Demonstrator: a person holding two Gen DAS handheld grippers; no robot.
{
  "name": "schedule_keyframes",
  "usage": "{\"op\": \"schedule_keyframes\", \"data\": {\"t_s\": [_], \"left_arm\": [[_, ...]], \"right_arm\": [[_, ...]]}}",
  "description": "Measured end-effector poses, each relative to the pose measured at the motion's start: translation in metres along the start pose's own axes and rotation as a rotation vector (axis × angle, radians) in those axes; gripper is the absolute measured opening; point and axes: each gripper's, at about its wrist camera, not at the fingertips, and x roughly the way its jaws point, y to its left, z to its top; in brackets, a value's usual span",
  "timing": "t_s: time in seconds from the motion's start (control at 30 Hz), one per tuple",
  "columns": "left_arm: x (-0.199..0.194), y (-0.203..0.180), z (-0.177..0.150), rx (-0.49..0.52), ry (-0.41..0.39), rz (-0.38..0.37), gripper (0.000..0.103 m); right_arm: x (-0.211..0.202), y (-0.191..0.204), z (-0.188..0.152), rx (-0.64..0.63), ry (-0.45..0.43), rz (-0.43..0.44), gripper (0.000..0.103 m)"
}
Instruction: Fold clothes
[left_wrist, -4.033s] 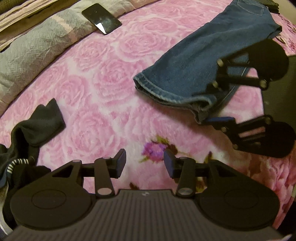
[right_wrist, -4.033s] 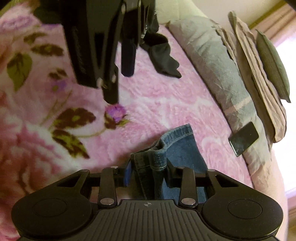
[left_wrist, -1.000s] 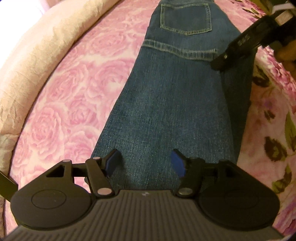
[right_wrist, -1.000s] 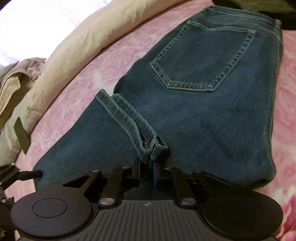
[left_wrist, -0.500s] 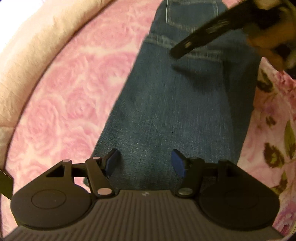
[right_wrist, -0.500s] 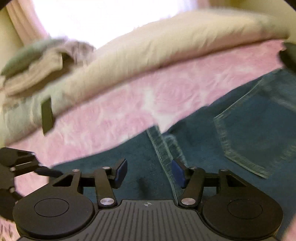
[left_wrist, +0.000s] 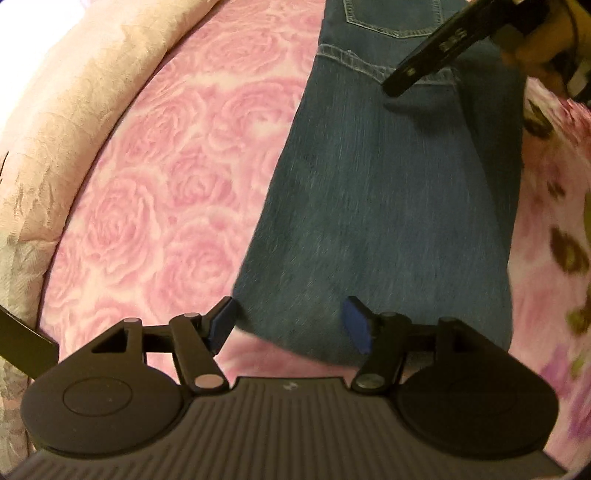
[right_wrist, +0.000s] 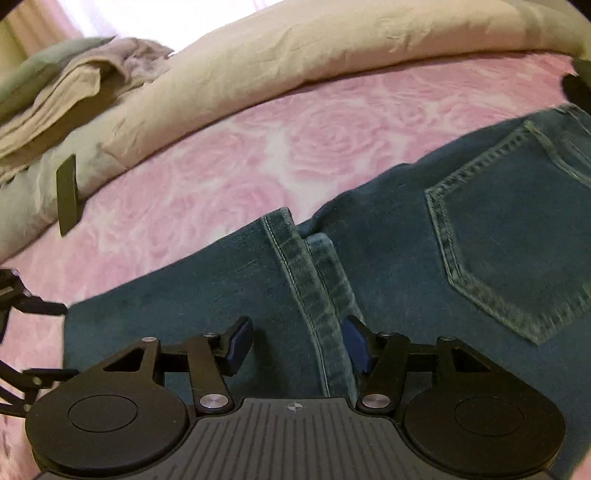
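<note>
A pair of blue jeans (left_wrist: 388, 206) lies folded on the pink rose blanket (left_wrist: 155, 192). Its leg hem (right_wrist: 306, 280) rests on the seat, just left of the back pocket (right_wrist: 509, 251). My right gripper (right_wrist: 297, 341) hangs open over that hem, and its pads do not press on the denim. My left gripper (left_wrist: 288, 326) is open above the folded end of the jeans, also holding nothing. One finger (left_wrist: 436, 44) of the right gripper, with a hand behind it, shows at the top right of the left wrist view. My left gripper (right_wrist: 70, 339) appears at the right wrist view's left edge.
A rolled beige duvet (right_wrist: 295, 55) runs along the far side of the blanket. A dark flat phone (right_wrist: 66, 192) leans on it. Folded fabrics (right_wrist: 74, 85) are stacked at the far left. Dark flower prints (left_wrist: 565, 254) mark the blanket on the jeans' right.
The right gripper has let go of the hem and opened, and its view has rolled towards the duvet. The left gripper has drawn back, so the jeans' folded edge now shows.
</note>
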Motion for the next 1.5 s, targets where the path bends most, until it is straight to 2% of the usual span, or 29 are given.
{"op": "schedule_keyframes", "data": {"t_s": [0.13,0.27,0.37,0.43,0.47,0.57,0.6,0.73,0.77,0.83,0.9,1.0,1.1,1.13,1.23,1.33,1.43,1.5], "left_arm": [[-0.013,0.016,-0.02,0.069,-0.071,0.007,0.062],[-0.019,0.029,-0.03,0.095,-0.173,-0.012,0.062],[-0.003,0.033,-0.029,0.133,-0.194,-0.023,0.064],[0.017,0.034,-0.029,0.162,-0.179,-0.025,0.068],[0.026,0.034,-0.029,0.175,-0.174,-0.027,0.069],[0.035,0.035,-0.034,0.185,-0.208,-0.027,0.078],[0.035,0.037,-0.036,0.181,-0.216,-0.028,0.08],[0.03,0.04,-0.038,0.189,-0.235,-0.025,0.08],[0.028,0.04,-0.037,0.196,-0.236,-0.023,0.08],[0.022,0.04,-0.037,0.213,-0.24,-0.016,0.078],[0.007,0.04,-0.042,0.28,-0.258,0.015,0.076],[-0.016,0.044,-0.057,0.397,-0.297,0.076,0.075],[-0.028,0.041,-0.073,0.497,-0.328,0.105,0.075],[-0.029,0.036,-0.077,0.54,-0.339,0.096,0.075],[-0.028,0.019,-0.087,0.683,-0.369,0.061,0.072],[-0.019,-0.003,-0.094,0.847,-0.395,0.014,0.069],[0.001,-0.016,-0.1,1.02,-0.393,0.01,0.068],[0.015,-0.019,-0.103,1.119,-0.393,0.028,0.065]], "right_arm": [[-0.036,0.044,-0.026,-0.061,-0.053,-0.005,0.058],[-0.045,0.119,-0.069,-0.156,-0.086,0.048,0.058],[-0.02,0.153,-0.109,-0.219,-0.018,0.005,0.058],[-0.004,0.156,-0.134,-0.225,0.035,-0.057,0.058],[-0.003,0.155,-0.141,-0.221,0.034,-0.071,0.058],[-0.011,0.161,-0.143,-0.234,0.037,-0.119,0.058],[-0.016,0.164,-0.142,-0.234,0.013,-0.128,0.058],[-0.025,0.187,-0.135,-0.277,-0.075,-0.128,0.058],[-0.02,0.191,-0.134,-0.282,-0.07,-0.123,0.058],[-0.002,0.189,-0.136,-0.252,0.001,-0.099,0.058],[0.007,0.178,-0.143,-0.225,0.079,-0.095,0.058],[-0.016,0.181,-0.143,-0.243,0.055,-0.171,0.058],[-0.04,0.205,-0.146,-0.352,-0.029,-0.229,0.058],[-0.044,0.215,-0.147,-0.402,-0.061,-0.229,0.058],[-0.032,0.245,-0.146,-0.503,-0.089,-0.13,0.058],[-0.001,0.251,-0.15,-0.526,-0.053,-0.1,0.058],[0.026,0.235,-0.159,-0.528,0.057,-0.207,0.058],[0.02,0.234,-0.166,-0.586,0.074,-0.239,0.058]]}}
